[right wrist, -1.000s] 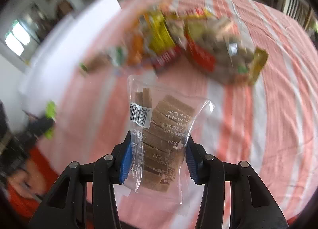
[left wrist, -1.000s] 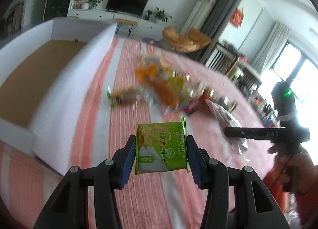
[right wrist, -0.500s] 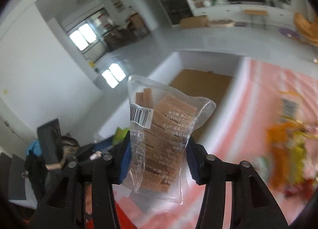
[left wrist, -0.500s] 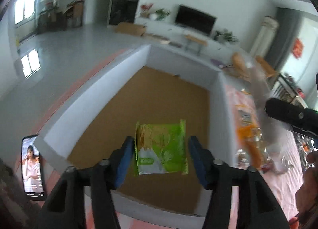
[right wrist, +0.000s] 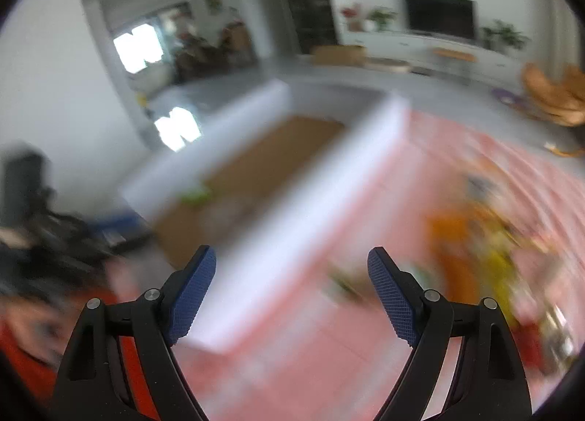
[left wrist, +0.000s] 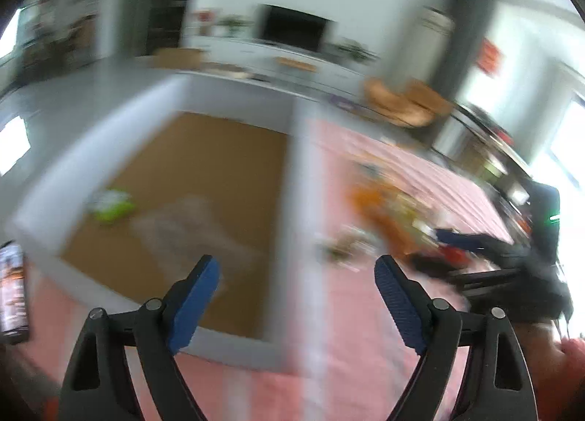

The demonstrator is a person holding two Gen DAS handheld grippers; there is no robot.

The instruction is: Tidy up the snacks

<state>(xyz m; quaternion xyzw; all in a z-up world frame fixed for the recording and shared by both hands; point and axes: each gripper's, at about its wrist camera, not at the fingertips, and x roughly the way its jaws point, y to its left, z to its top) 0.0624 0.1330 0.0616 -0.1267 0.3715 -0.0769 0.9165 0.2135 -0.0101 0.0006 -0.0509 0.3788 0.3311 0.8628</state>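
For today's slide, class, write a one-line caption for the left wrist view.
Left gripper opening, nothing between its fingers, above the box holding a green packet.

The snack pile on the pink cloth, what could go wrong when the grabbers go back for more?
1. The snack pile is a tangle of overlapping packets, so an open gripper might pinch two at once or drag others along.
2. The box has a tall white wall between the pile and its floor; a low-carried snack might bump it and fall outside.
3. The left gripper and right gripper work close together, so they might collide.
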